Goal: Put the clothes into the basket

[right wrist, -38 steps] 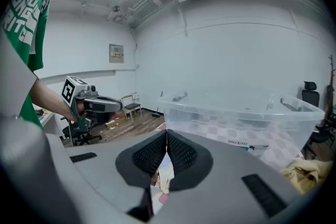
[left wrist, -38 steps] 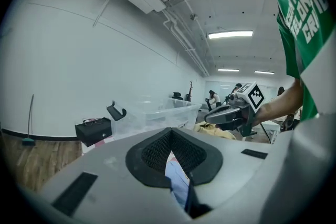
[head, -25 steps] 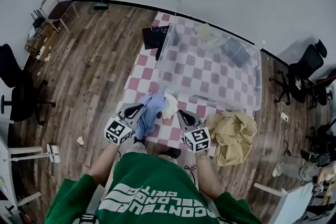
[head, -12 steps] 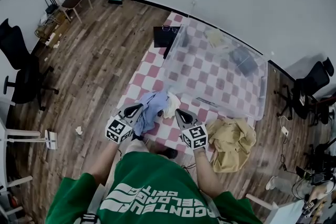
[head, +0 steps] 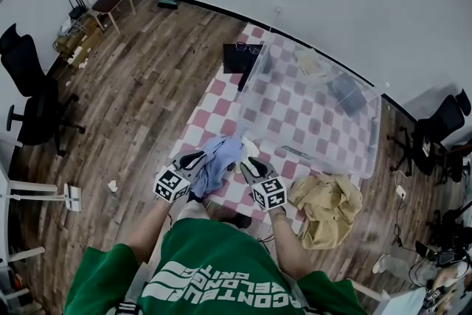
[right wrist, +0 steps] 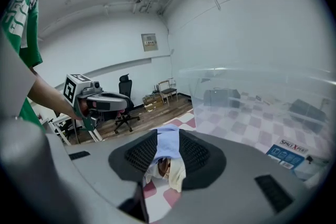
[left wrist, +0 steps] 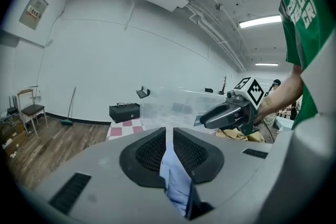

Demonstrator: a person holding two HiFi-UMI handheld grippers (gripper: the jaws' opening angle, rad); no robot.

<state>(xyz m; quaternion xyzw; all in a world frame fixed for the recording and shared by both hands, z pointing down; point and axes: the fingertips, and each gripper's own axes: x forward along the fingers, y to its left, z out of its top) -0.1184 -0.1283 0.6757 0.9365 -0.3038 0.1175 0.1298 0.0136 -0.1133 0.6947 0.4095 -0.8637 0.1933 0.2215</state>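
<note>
While the left gripper (head: 198,157) stays out of the basket (head: 324,151), clenched on the blue garment (head: 221,162), the right gripper (head: 246,164) sets up a second hold.
The pick-up is in hand: the garment is over the checked mat (head: 210,96), just short of the clear basket's near wall, with a cream cloth (head: 251,151) beside it. The right jaws have just been opening and stand apart, a blue fold between them, unpinched. Next, I judge, they must close on it, then both hands lift it over the wall and release.
</note>
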